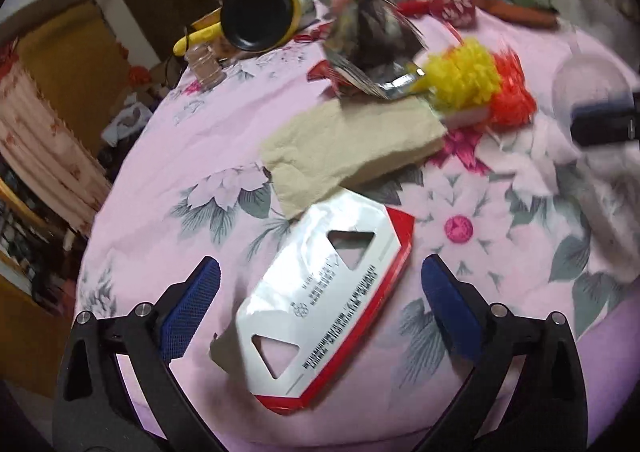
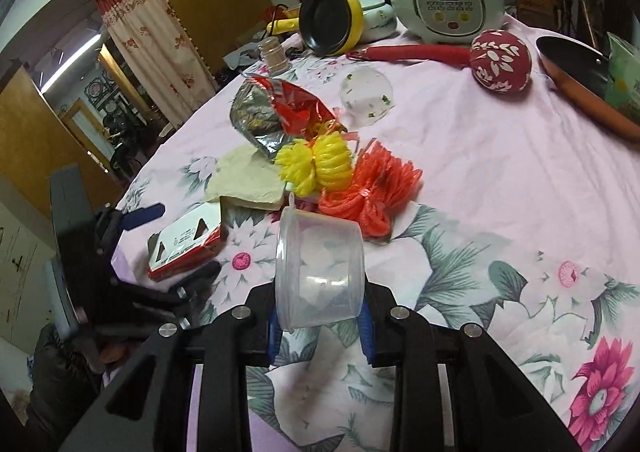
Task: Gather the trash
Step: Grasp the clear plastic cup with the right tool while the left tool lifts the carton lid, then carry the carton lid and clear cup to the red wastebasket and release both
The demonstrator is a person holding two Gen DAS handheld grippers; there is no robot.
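Clear tub (image 2: 320,272), lower centre of the right view, is pinched on its side between the right gripper (image 2: 322,326)'s narrowed jaws; only its base end is caught, so it may squirm out, being smooth and light. Left gripper (image 1: 320,316) stands with jaws spread wide astride the flattened carton (image 1: 320,300) at lower centre of the left view, pads not touching it. Risk: carton lies flat on the cloth (image 1: 160,156), so closing jaws could skid over it or bunch the fabric, and the napkin (image 1: 344,148) touching its upper edge may drag along.
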